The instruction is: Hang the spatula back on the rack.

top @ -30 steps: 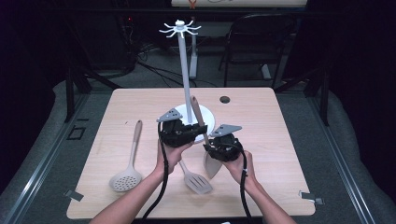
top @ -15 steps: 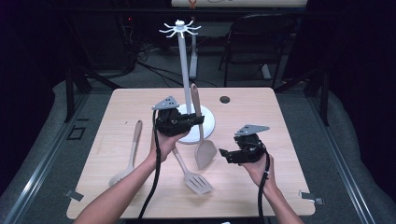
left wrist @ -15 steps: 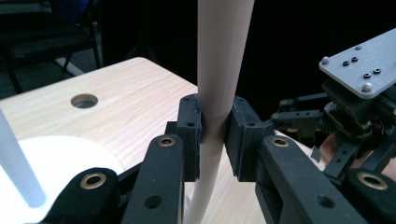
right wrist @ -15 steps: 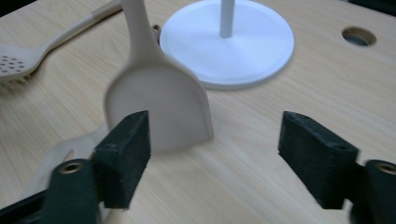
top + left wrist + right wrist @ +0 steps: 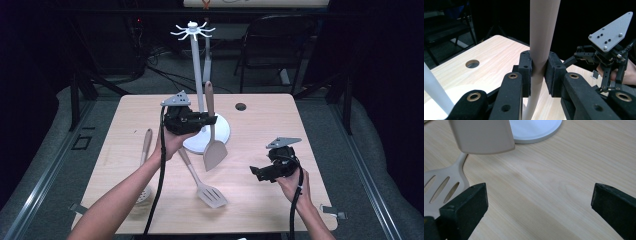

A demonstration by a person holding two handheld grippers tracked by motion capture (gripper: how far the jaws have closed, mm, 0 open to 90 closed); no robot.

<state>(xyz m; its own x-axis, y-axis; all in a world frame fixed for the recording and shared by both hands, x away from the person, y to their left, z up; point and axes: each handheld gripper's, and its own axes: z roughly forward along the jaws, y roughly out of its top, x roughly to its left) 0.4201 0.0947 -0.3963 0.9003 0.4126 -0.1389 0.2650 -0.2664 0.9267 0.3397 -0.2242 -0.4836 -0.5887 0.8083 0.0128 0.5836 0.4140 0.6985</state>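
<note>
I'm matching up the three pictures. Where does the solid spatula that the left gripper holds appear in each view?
High view: the solid spatula hangs upright at centre, clamped in the left gripper.
Left gripper view: its handle runs up the middle between the fingers.
Right gripper view: its blade is at top left.
Shared landmark: the white stand base.

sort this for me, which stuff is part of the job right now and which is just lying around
In the job: solid spatula, held upright in the left gripper; white hook stand.

Lying about: slotted turner, skimmer spoon, both flat on the table. Right gripper open, holding nothing.
</note>
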